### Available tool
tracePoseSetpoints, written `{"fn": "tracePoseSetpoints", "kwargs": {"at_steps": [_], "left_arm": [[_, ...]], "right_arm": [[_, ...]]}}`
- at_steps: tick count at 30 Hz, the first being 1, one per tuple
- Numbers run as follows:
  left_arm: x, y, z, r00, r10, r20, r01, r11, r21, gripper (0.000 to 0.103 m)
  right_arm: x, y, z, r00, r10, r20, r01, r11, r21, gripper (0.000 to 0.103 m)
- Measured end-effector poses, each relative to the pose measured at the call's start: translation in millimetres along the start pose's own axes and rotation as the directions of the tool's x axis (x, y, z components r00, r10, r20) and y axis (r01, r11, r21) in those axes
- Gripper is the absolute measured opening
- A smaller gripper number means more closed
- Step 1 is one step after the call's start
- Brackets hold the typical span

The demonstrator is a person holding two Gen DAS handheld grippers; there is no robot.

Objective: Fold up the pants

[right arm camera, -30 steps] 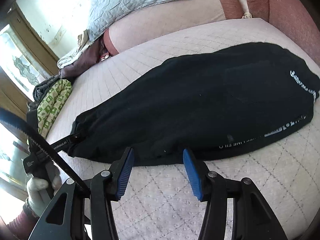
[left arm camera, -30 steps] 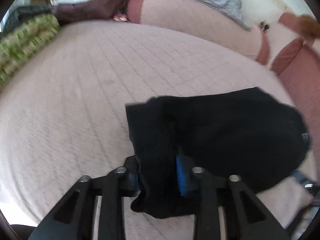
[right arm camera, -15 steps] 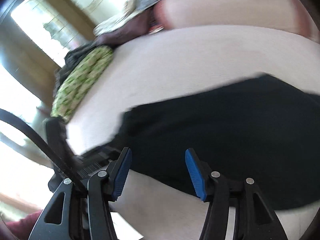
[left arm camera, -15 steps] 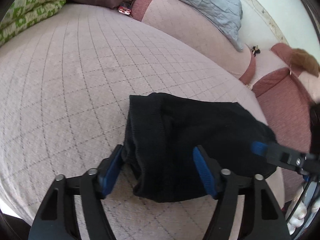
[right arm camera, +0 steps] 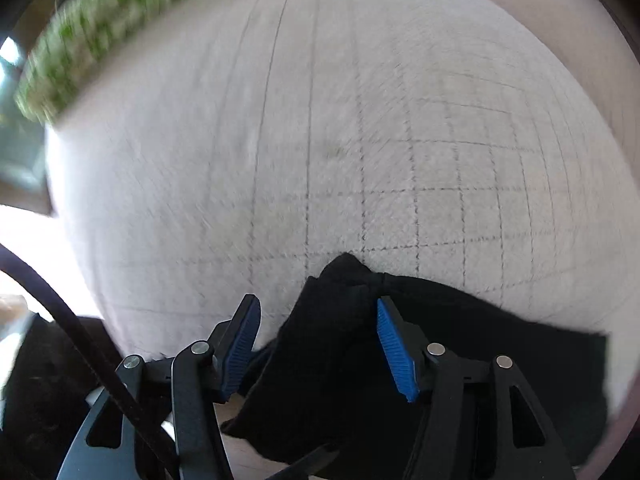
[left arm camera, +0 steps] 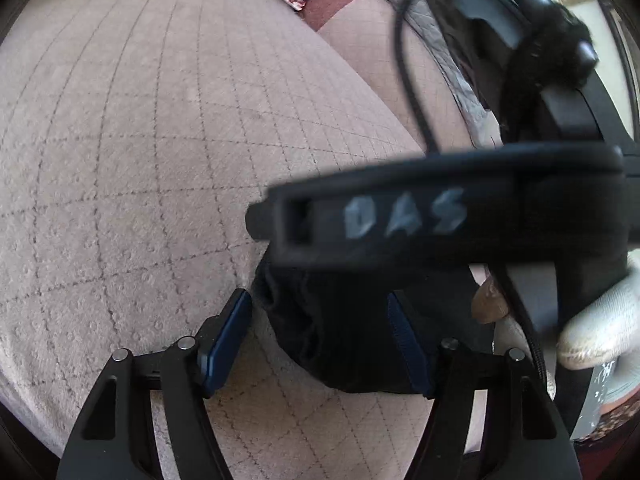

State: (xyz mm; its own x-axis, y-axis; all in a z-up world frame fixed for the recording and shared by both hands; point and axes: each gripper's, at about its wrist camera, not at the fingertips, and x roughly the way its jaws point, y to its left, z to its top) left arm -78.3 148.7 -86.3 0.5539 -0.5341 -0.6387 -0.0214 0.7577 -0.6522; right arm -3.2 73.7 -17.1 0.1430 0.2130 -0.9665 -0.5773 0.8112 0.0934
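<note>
1. The soft black pants (left arm camera: 340, 332) lie on the pale pink quilted bed cover (left arm camera: 140, 140) with stitched squares. In the left wrist view they sit low in the middle of the frame, as a small thick bundle.

2. The left gripper (left arm camera: 320, 336) has its two blue pads wide apart. The end of the pants lies between them, but nothing is squeezed.

3. The right gripper (right arm camera: 318, 344) is wide apart too. In the right wrist view a bunched corner of the pants (right arm camera: 352, 320) pokes up between its blue pads, at the bottom middle of the frame. The pads do not pinch it. This view is blurry.

4. In the left wrist view, the black body of the right gripper stretches across the right side of the frame, held by a hand in a white glove (left arm camera: 596, 320) at the lower right.

5. A green patterned blanket (right arm camera: 92, 40) lies at the upper left of the right wrist view, well apart from the pants.

6. I think the folding is partly done, since the pants look short and thick. How neat the whole pile is cannot be seen. I think one more fold or some smoothing is left.
</note>
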Motion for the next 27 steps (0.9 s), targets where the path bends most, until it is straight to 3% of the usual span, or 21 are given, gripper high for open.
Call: {"fn": "tracePoseSetpoints", "kwargs": {"at_steps": [6,7,9,10,11,14,17,22,27], "left_arm": [[8.5,-13.2,-0.4,0.999,0.05,0.011,-0.05,0.999,0.011,0.064],[10.5,-17.3,-0.3,0.999,0.054,0.006,-0.054,0.998,0.025,0.053],[20.5,-23.0,2.1,0.998,0.006,-0.054,-0.004,1.0,0.027,0.016],[24.8,-18.3,3.0,0.996,-0.038,-0.085,0.036,0.999,-0.02,0.016],[24.4,-15.3,3.3,0.994,-0.065,-0.084,0.06,0.997,-0.056,0.016],[21.7,-24.0,4.5,0.987,-0.137,-0.088,0.131,0.988,-0.077,0.016],[20.8,-55.8,1.4,0.984,-0.158,-0.083,0.158,0.987,-0.005,0.016],[32.3,-112.7,-8.8,0.98,-0.164,-0.112,0.175,0.98,0.093,0.017],[74.8,-166.4,-34.1,0.974,-0.135,-0.182,0.167,0.97,0.176,0.017]], "right_arm": [[21.3,14.7,11.7,0.982,-0.15,-0.118,0.139,0.986,-0.094,0.062],[22.8,15.7,11.2,0.981,-0.159,-0.114,0.148,0.984,-0.102,0.06],[21.9,20.6,8.5,0.976,-0.193,-0.098,0.182,0.977,-0.114,0.044],[19.5,25.3,6.1,0.971,-0.227,-0.08,0.215,0.967,-0.134,0.039],[17.1,25.9,-2.3,0.965,-0.251,-0.074,0.239,0.96,-0.144,0.026],[0.7,20.1,-22.3,0.974,-0.226,-0.014,0.224,0.969,-0.106,0.02],[-26.0,-1.2,-45.1,0.983,-0.173,0.066,0.175,0.984,-0.027,0.019],[-64.9,-53.6,-95.7,0.976,-0.131,0.173,0.116,0.989,0.092,0.019],[-75.8,-126.6,-155.6,0.969,-0.095,0.226,0.039,0.97,0.239,0.019]]}}
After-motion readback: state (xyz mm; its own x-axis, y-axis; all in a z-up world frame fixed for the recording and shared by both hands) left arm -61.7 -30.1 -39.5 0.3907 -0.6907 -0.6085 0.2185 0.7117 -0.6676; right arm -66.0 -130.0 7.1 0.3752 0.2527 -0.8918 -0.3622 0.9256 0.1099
